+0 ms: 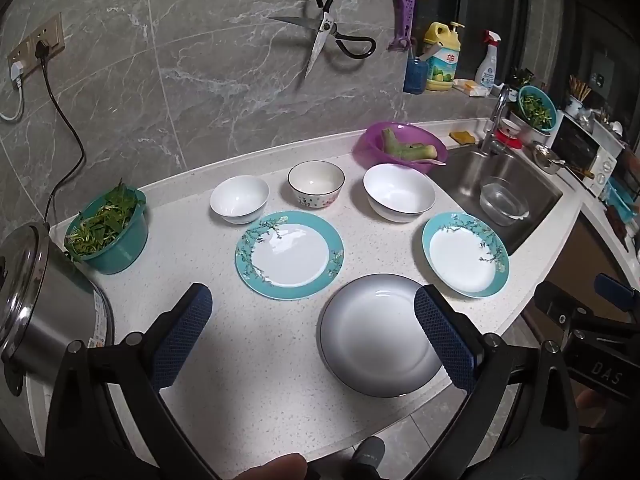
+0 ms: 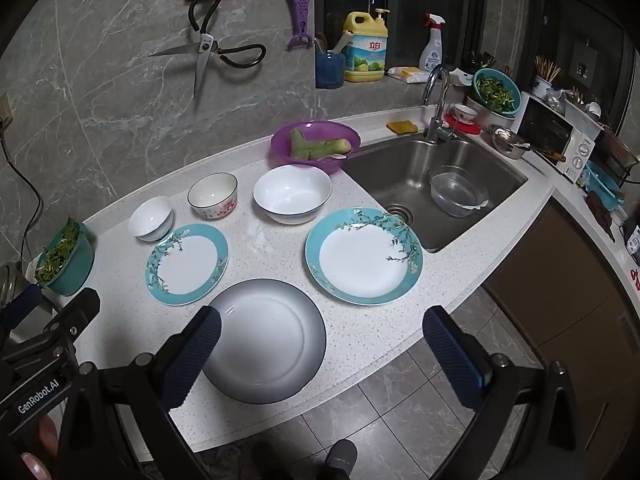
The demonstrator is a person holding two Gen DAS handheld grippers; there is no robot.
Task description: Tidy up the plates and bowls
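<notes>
Both tools hovering above the near edge of the speckled worktop, angled downward. Left tool spread wide, nothing between the pads. Right tool likewise spread wide, pinching nothing.

Progress: judging the task as not yet started. No stacking or nesting showing; every dish lying apart, single.

Plates, relative to the left tool:
- Grey-rimmed plate sitting just ahead, partly behind the right-side pad, close to the worktop's front edge.
- Teal floral plate lying further ahead, between the pads' line of sight.
- Second teal floral plate lying ahead and off to the right, just beside the sink.

Bowls, in a row beyond the plates:
- Small white bowl ahead-left.
- Patterned bowl with dark rim straight ahead, farthest.
- Large white bowl ahead-right.

Remaining, as judged: gathering three plates into one stack, nesting three bowls by size.

Orientation: all plates lying flat, face up; all bowls standing upright, mouths up. Round pieces, so no long axis in plan; symmetry axis running vertical. Blossom branch on each teal plate sweeping along the rim.

Not part of the set, seemingly: purple bowl holding vegetable pieces, teal bowl of greens to the left.
</notes>
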